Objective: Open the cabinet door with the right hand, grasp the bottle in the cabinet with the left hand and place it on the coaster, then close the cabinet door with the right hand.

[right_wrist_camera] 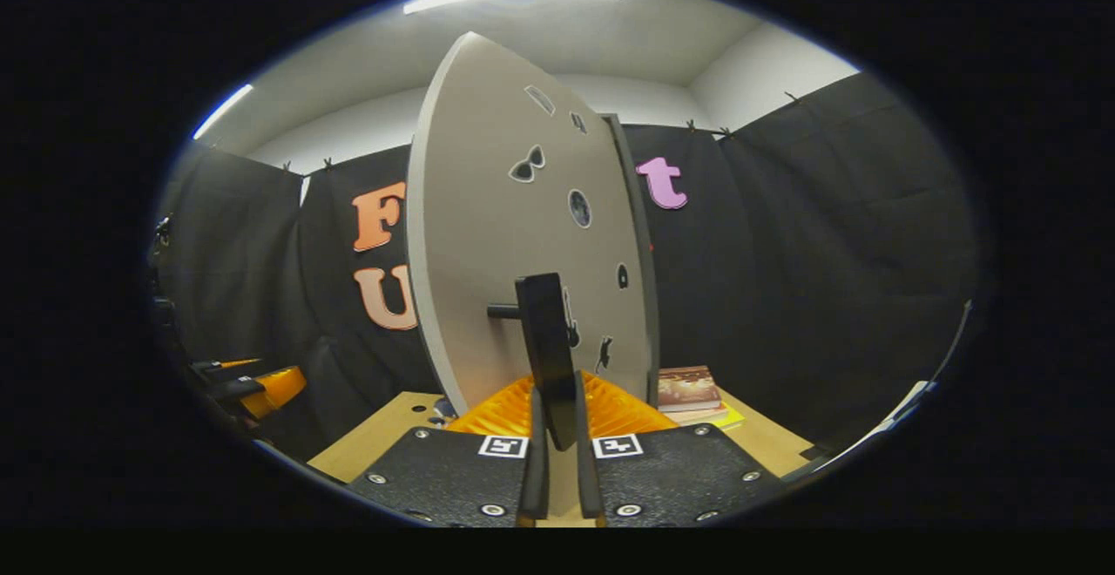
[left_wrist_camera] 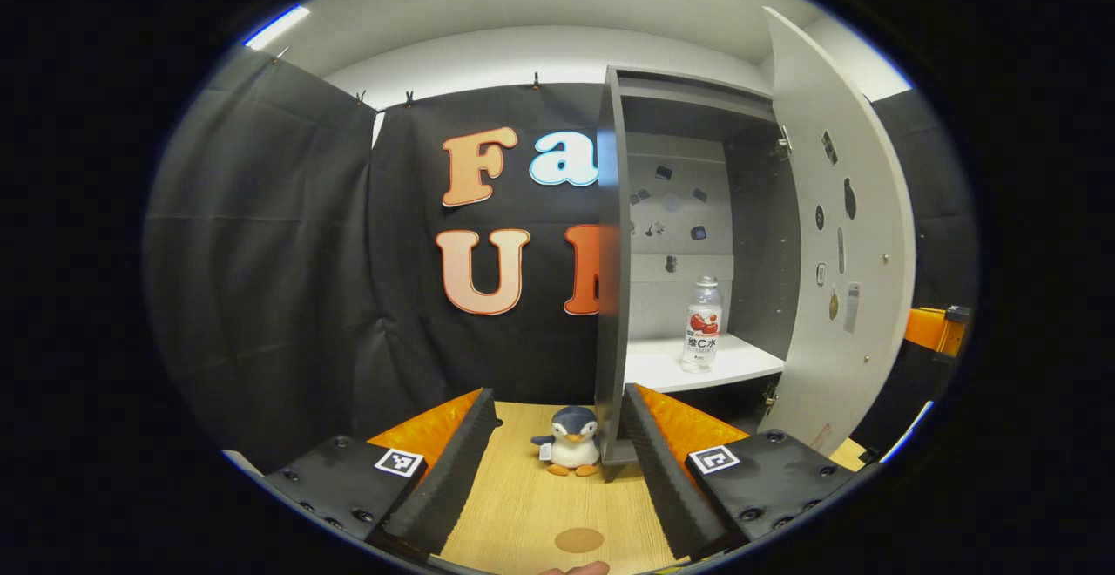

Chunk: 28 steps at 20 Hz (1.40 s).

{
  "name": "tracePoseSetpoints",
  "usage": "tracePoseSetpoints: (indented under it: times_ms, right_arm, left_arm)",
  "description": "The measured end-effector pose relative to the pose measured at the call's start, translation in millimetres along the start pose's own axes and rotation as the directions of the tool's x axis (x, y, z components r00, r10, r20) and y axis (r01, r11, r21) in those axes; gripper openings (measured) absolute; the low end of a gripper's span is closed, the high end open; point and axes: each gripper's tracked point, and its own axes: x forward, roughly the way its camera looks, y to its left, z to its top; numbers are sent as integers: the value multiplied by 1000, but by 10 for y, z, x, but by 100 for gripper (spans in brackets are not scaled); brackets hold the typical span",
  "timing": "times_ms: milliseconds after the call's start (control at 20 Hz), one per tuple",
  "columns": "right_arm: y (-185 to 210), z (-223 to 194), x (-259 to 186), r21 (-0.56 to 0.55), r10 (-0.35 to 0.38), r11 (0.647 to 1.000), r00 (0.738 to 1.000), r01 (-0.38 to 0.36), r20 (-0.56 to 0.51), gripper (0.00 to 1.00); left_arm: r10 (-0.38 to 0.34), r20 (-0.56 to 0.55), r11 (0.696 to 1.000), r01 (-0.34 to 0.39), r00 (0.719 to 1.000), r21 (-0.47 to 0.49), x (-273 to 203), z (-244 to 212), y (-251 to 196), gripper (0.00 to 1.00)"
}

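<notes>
Inside, clear bottle (left_wrist_camera: 702,324) stands upright; left gripper (left_wrist_camera: 557,462) fingers wide, right gripper (right_wrist_camera: 557,436) pinching door handle (right_wrist_camera: 547,357).

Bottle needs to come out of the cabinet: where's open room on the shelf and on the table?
Shelf: bare left of the bottle, up to the cabinet's side panel; a narrower strip to its right. Table: bare wood around the coaster, between the left gripper's fingers. Crowded where the penguin plush sits by the panel's foot.

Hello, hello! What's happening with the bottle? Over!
Right hand-held gripper shut on door handle. Left hand-held gripper open. Bottle upright on cabinet shelf. Penguin toy behind coaster.
</notes>
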Motion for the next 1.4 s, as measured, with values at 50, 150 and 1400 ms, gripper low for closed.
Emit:
tracePoseSetpoints:
  times_ms: [50, 150, 1400]
  right_arm:
    - [-127, 21, -33, 11, -16, 1000, 1000, 16, 6, 10]
    - [-419, 22, -115, 13, -46, 999, 999, 45, 13, 10]
    - [-1614, 57, -170, 13, 27, 1000, 1000, -27, 6, 0]
  left_arm:
    - [-8, -2, 1000, 8, 1000, 4, -1, 1, -71, 96]
    - [-27, -4, 1000, 27, 1000, 9, 0, -13, -220, 96]
    - [-105, -12, 991, 104, 994, -80, 556, 72, -1251, 95]
